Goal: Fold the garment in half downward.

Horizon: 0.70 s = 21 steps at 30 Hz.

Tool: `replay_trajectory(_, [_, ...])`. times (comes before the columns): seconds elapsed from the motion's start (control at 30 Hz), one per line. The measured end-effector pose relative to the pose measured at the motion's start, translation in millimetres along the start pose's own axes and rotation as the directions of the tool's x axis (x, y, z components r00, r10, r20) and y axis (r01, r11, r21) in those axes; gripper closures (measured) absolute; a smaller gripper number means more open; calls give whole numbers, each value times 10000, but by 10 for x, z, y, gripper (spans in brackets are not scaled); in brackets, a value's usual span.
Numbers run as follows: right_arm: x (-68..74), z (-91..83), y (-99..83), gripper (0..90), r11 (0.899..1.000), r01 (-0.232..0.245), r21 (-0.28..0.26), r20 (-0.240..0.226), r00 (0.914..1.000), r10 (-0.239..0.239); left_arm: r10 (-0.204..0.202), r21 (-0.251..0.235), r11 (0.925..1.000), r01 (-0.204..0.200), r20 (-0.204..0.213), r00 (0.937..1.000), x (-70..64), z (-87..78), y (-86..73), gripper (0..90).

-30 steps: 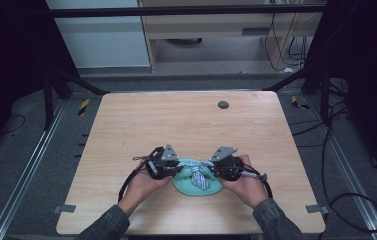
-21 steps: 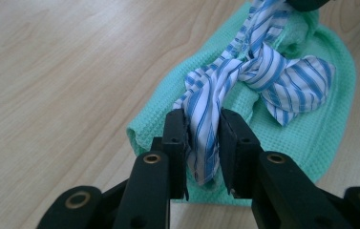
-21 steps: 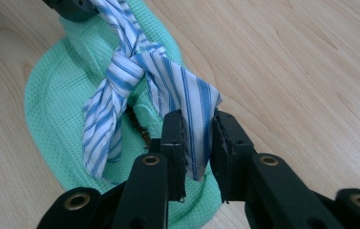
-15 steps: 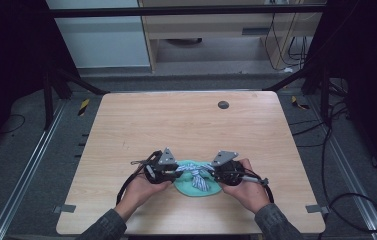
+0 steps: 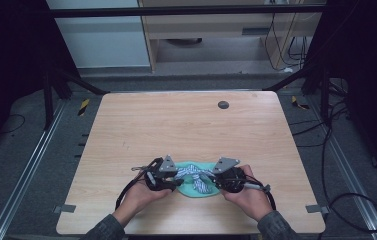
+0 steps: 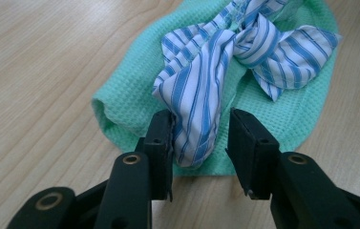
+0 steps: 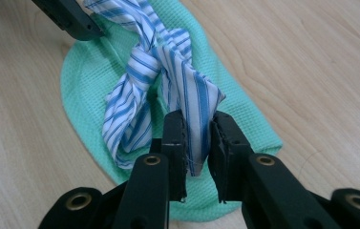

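A mint-green waffle cloth [image 5: 196, 194] lies flat near the table's front edge. On it rests a blue-and-white striped cloth [image 5: 196, 176] tied in a knot. In the left gripper view, one loose end of the striped cloth [image 6: 199, 95] hangs between the jaws of my left gripper [image 6: 200, 129]. That gripper is open: one jaw touches the fabric, the other stands off. My right gripper [image 7: 197, 126] is shut on the striped cloth's other end [image 7: 194, 95], above the green cloth [image 7: 87, 71]. In the high view the left gripper [image 5: 178, 181] and right gripper [image 5: 215, 181] face each other across the knot.
The wooden table [image 5: 186, 130] has a dark round grommet [image 5: 223, 104] at its far right. Black frame legs and cables stand on the floor around it. The left gripper's jaw [image 7: 72, 19] shows at the top left of the right gripper view.
Both hands and grippers have drifted slightly toward the table's front edge. The two cloths stay in the same spot.
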State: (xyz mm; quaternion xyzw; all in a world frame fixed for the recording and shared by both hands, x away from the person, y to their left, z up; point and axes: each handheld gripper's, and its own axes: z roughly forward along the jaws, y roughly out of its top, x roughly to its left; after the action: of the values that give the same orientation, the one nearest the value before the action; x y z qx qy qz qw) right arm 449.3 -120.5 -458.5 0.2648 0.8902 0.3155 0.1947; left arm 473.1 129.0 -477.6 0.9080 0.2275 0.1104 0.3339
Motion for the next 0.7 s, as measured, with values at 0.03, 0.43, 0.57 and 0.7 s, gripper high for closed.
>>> replay_trajectory(0.03, [0, 0, 0, 770, 10000, 0, 0, 0, 10000, 0, 0, 0, 10000, 0, 0, 10000, 0, 0, 0, 617])
replay_trajectory(0.43, [117, 23, -125, 801, 9999, -14, 122, -296, 9996, 18, 74, -258, 9996, -76, -48, 10000, -79, -8, -99, 626])
replay_trajectory(0.57, [138, 50, -161, 817, 9999, -21, 169, -408, 9992, 28, -13, -410, 9992, 9, -109, 9999, -81, -6, -127, 700])
replay_trajectory(0.7, [155, 68, -189, 832, 9997, -13, 241, -482, 9988, 24, 124, -356, 9993, -126, -66, 9999, -74, -12, -137, 788])
